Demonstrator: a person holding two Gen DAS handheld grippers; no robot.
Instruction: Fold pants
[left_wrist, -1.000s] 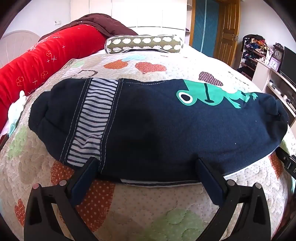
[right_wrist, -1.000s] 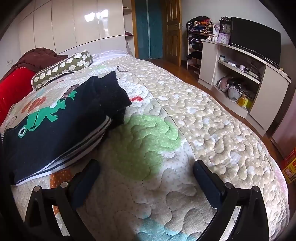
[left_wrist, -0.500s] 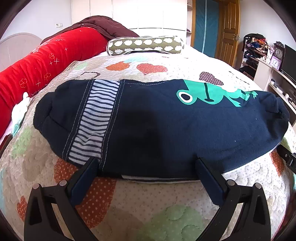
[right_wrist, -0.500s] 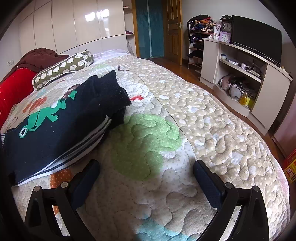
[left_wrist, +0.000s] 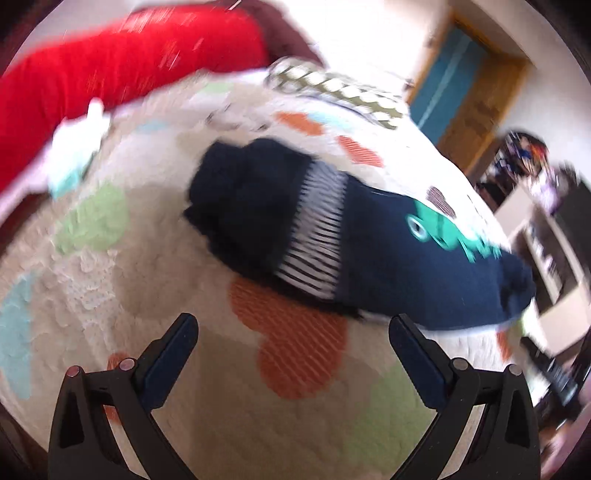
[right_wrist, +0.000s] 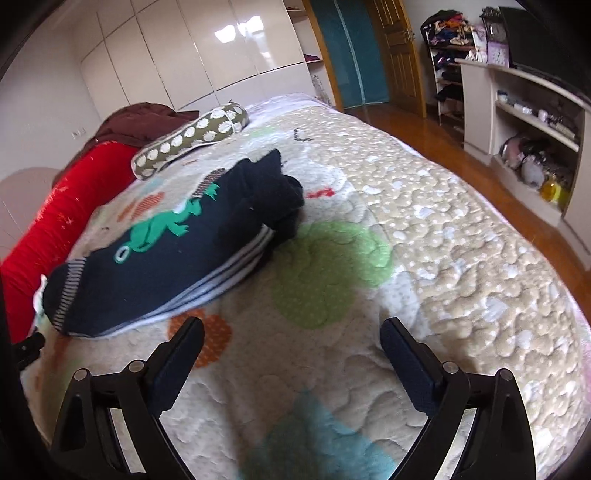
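Pants lie folded lengthwise on the quilt (another fold looks due), left gripper and right gripper spread wide, empty.

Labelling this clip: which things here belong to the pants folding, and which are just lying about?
Job:
navy pants
left tongs, open
right tongs, open
quilt underneath

Lying about:
spotted bolster
red blanket
brown garment
shelf clutter
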